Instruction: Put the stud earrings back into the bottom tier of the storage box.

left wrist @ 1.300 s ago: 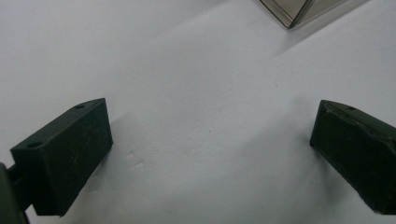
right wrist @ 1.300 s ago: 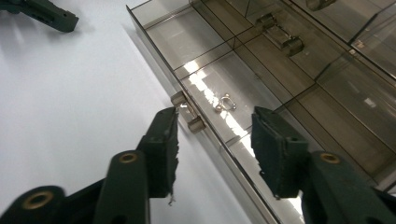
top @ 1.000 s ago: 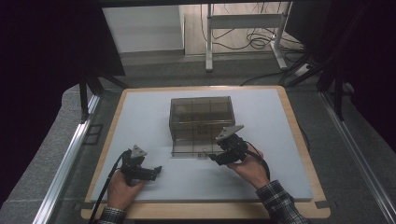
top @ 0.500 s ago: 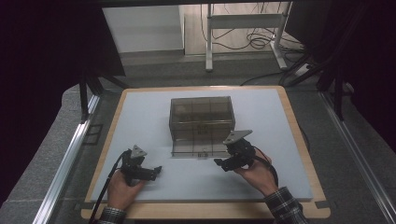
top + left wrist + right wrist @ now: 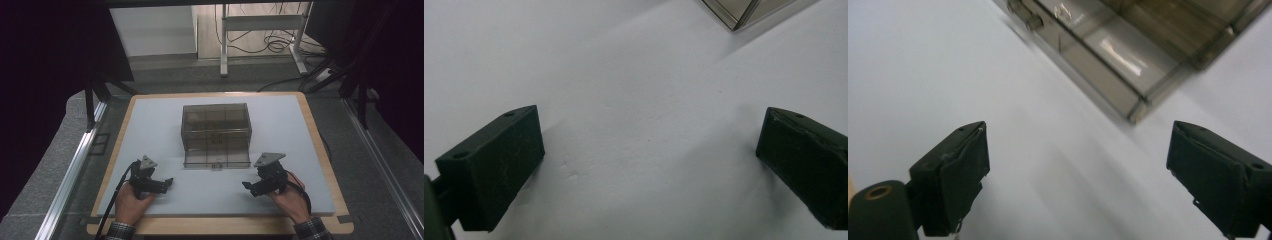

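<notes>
We've got the smoky clear drawer box (image 5: 216, 129) at mid-frame on the white worktop (image 5: 150, 120), its drawer (image 5: 217, 159) pulled out toward the bottom of the frame, long axis running left-right. Right tongs (image 5: 246, 186) sit just below & right of the drawer's front edge, nearer than the left tongs (image 5: 170, 181), which rest lower left, well apart from it. Right tongs have just been opening, now spread w/ nothing between; left tongs spread too, empty. Our guess: next move goes up-frame from the right side. Bare worktop all round, plenty of room; wooden rim (image 5: 330, 165) stays well off.
</notes>
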Demonstrator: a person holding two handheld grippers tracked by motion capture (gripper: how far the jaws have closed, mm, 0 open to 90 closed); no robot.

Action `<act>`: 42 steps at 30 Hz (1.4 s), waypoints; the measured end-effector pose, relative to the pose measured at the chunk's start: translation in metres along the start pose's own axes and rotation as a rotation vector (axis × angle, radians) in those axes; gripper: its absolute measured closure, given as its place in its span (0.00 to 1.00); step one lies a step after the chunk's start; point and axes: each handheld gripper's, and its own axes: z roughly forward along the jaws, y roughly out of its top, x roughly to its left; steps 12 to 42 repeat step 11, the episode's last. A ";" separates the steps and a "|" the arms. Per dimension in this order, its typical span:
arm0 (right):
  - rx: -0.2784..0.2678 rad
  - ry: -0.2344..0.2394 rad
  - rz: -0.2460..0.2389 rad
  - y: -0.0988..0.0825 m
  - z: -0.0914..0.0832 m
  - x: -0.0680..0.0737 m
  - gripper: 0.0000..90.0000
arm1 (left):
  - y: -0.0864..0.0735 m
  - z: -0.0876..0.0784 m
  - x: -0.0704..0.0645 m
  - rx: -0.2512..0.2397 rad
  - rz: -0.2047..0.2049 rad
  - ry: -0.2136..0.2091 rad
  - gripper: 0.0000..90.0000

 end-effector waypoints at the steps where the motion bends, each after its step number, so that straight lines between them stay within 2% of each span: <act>1: -0.001 -0.004 0.006 -0.004 0.000 -0.001 0.10 | 0.000 0.000 0.000 0.000 0.000 0.000 0.00; 7: -0.014 -0.005 0.053 -0.033 0.005 -0.004 0.07 | 0.000 0.000 0.000 0.000 0.000 0.000 0.00; 11: -0.021 -0.004 0.075 -0.041 0.007 -0.005 0.07 | 0.000 0.000 0.000 0.000 -0.002 -0.001 0.00; 42: -0.021 -0.004 0.075 -0.041 0.007 -0.005 0.07 | 0.000 0.000 0.000 0.000 -0.002 -0.001 0.00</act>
